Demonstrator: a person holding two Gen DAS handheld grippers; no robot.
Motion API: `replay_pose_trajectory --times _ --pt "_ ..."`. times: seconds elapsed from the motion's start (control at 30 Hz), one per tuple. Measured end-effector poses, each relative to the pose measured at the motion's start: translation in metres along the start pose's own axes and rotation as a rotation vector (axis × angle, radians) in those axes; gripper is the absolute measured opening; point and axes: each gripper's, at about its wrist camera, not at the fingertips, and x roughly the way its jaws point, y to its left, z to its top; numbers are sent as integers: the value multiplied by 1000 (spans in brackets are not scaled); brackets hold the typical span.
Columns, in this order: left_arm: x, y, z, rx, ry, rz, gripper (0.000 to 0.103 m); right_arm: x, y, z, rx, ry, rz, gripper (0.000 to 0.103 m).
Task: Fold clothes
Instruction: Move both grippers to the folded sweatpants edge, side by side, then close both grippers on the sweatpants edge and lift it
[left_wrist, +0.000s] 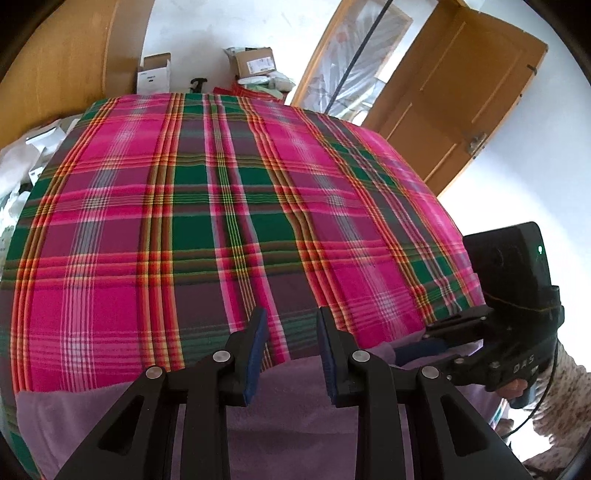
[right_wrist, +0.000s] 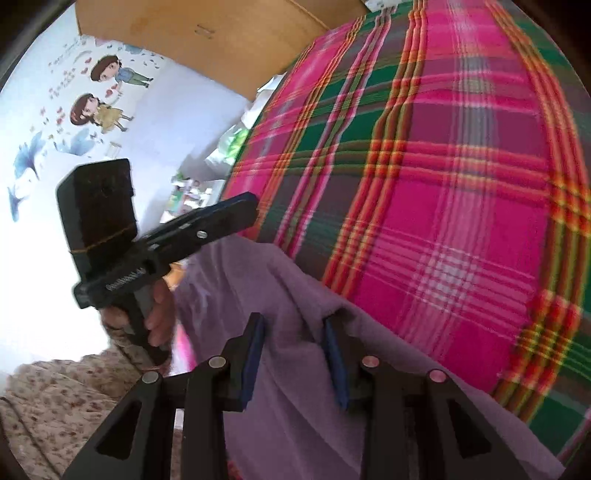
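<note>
Lavender garment (right_wrist: 295, 369) lay at near edge of plaid bed (left_wrist: 221, 203). Right gripper (right_wrist: 295, 363) fingers parted, straddling raised ridge of garment. Left gripper (left_wrist: 291, 354) fingers parted, empty, above garment. Beyond garment: bare plaid only. No finished fold visible; folding stage unclear.
</note>
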Motion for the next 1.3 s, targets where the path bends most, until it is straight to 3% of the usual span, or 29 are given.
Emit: replay_pose_trajectory --times 0.23,0.43,0.53,0.77,0.87,1.03,1.2,1.3 --pt "5 -1 3 15 14 -8 28 -2 -18 6 114 -13 100 34" --pt "8 -6 5 47 26 -47 28 -5 -33 12 207 -33 177 10" --pt "12 -11 6 79 56 -107 28 -11 -34 13 210 -57 176 8" --pt "27 -27 11 195 124 -211 31 -20 -14 16 85 -83 47 10" --pt "33 -30 14 221 153 -214 31 -28 -10 14 42 -105 -15 10" --pt "41 -24 22 189 201 -294 31 -54 -9 2 21 -172 -78 10" --pt "50 -30 23 219 230 -293 31 -87 -24 -24 55 -255 -150 10" --pt "61 -38 22 234 265 -253 31 -96 -29 -38 70 -280 -180 10"
